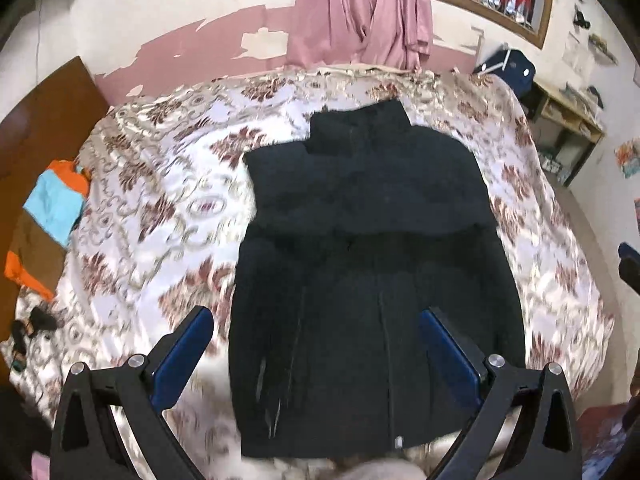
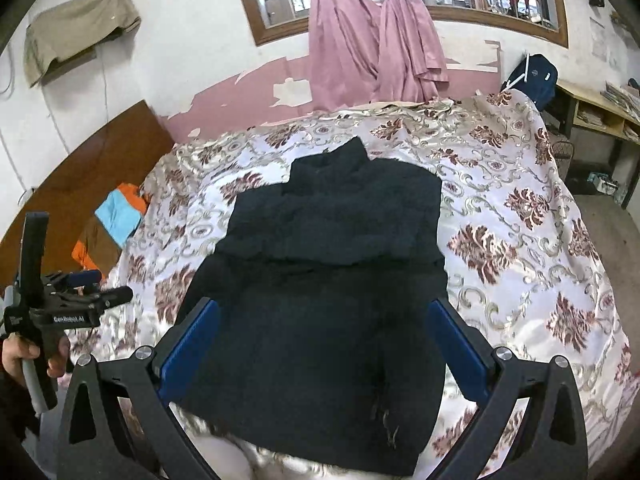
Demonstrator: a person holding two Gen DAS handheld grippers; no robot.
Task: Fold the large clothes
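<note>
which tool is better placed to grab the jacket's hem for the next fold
Right, marginally. The right tool hangs open squarely above the black jacket, near its hem. The left tool is open too, but sits off toward the jacket's left edge.

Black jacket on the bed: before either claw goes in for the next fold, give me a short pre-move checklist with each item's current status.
1. Left claw open, nothing held: ok.
2. Right claw open, nothing held: ok.
3. Black jacket lying on the floral bedspread, collar at the far end: ok.
4. Sleeves folded in across the chest: ok.
5. Hem edge fully visible: not ok, it is blurred in both views.
6. Orange and blue garment apart from the jacket: ok.
</note>
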